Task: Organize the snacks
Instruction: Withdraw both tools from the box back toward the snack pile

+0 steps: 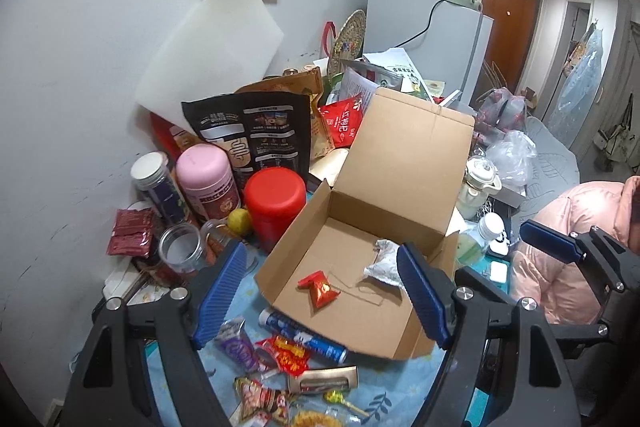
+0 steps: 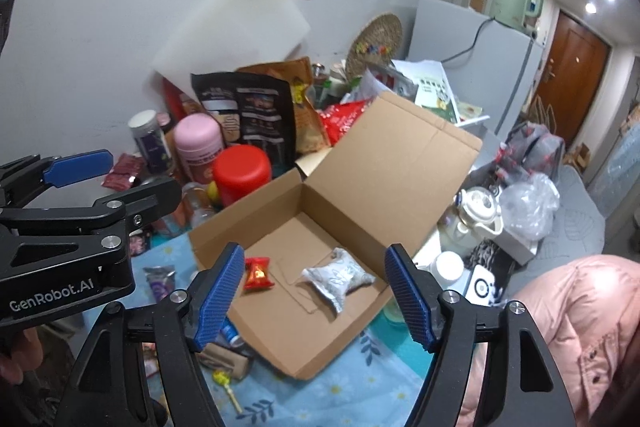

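Observation:
An open cardboard box (image 1: 340, 247) stands on the blue floral tablecloth, its lid tilted back. Inside lie a red snack packet (image 1: 320, 289) and a crumpled silver packet (image 1: 384, 263); the right wrist view shows the same box (image 2: 280, 323), red packet (image 2: 257, 273) and silver packet (image 2: 338, 279). My left gripper (image 1: 320, 299) hovers open over the box's near left side with nothing between its fingers. My right gripper (image 2: 314, 295) hovers open over the box's front, also empty. Loose snacks lie in front of the box: a blue tube (image 1: 304, 341), a red packet (image 1: 288, 351), a purple packet (image 1: 236, 347) and a lollipop (image 1: 336, 397).
Left of the box crowd a red jar (image 1: 274, 205), a pink jar (image 1: 208, 183), a glass mug (image 1: 180, 251) and a black bag (image 1: 256, 135). A white teapot (image 1: 480, 183) stands at the right. A pink jacket sleeve (image 1: 576, 247) is at the far right.

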`<state>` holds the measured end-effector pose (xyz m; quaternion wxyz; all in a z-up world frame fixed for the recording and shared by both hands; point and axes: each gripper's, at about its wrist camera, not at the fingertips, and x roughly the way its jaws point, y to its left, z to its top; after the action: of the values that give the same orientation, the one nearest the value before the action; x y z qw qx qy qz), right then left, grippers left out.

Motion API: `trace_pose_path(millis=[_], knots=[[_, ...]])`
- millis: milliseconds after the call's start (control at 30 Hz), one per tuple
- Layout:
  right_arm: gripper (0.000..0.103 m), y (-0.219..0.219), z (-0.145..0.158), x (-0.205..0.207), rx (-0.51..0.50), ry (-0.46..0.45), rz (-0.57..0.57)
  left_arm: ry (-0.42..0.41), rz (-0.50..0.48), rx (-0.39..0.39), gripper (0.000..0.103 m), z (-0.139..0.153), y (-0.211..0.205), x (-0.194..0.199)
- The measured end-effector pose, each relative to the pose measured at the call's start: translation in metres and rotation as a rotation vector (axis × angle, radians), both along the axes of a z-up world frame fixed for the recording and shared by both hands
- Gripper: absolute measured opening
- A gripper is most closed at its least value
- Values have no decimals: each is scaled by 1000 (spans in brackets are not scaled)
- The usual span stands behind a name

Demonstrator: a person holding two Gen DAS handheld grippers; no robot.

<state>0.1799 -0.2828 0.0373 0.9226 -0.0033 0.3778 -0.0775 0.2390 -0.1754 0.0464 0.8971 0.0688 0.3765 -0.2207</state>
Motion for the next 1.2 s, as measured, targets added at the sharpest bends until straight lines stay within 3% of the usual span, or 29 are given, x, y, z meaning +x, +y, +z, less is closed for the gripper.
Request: trace_pose_path(millis=[567, 900, 1200], knots=[[73, 45, -12, -59, 8, -1, 80, -60, 51, 26, 78, -5, 58, -70], [73, 65, -49, -80, 91, 64, 143, -1, 69, 28, 78, -44, 81, -92], [73, 71, -99, -88, 151, 160, 184, 130, 73, 25, 78, -96, 95, -106]])
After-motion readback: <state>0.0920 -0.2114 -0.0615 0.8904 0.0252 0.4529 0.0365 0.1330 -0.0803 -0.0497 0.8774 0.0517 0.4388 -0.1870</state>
